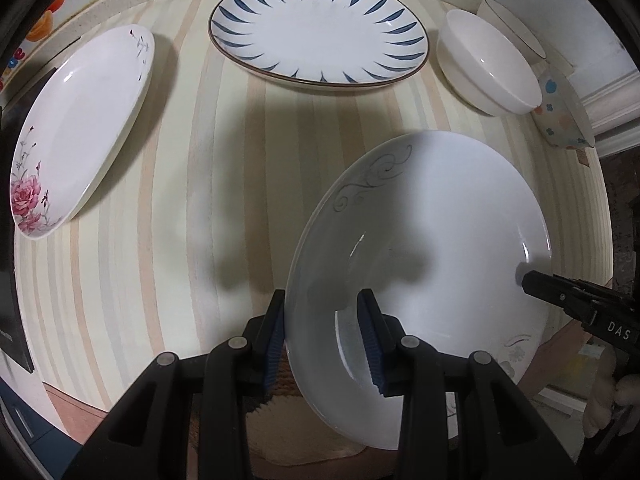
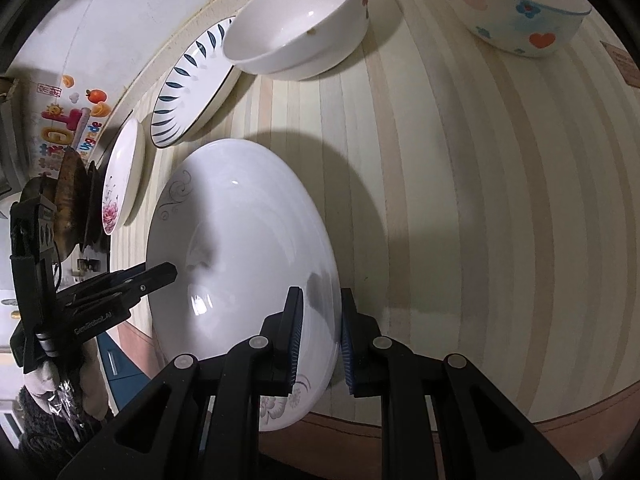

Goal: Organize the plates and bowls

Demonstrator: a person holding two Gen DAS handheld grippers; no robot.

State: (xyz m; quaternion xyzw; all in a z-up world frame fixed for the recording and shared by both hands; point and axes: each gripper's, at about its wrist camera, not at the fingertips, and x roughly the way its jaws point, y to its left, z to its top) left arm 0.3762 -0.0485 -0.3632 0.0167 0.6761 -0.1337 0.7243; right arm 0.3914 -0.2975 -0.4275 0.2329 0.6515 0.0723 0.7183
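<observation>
**Plate sorting: barely started, one plate in the air**

Going left to right in the left wrist view: the rose plate [image 1: 76,128] sits alone at the far left of the striped table [image 1: 208,184], untouched as far as I can tell. Next over, toward the back, is the blue-leaf plate [image 1: 320,30], also on its own with nothing stacked on it. Then in the front middle you get the scroll-pattern plate [image 1: 432,248], which is the one being handled. The left gripper [image 1: 324,336] is clamped on its near rim, one pad under and one pad on top. The right gripper [image 1: 532,280] comes in from the right and bites the opposite rim; the right wrist view shows its pads pressed on either side of the edge too. So both grippers are pinched on the same plate, and judging by the big shadow under it, it looks lifted off the table rather than resting.

Far right: the plain white bowl [image 1: 486,64], with another white bowl [image 1: 516,24] behind it and the heart-print bowl [image 1: 564,112] beside it. All separate, none nested.

My read: nothing is stacked yet. Three plates need piling and three bowls need nesting, so basically all of it's left.
</observation>
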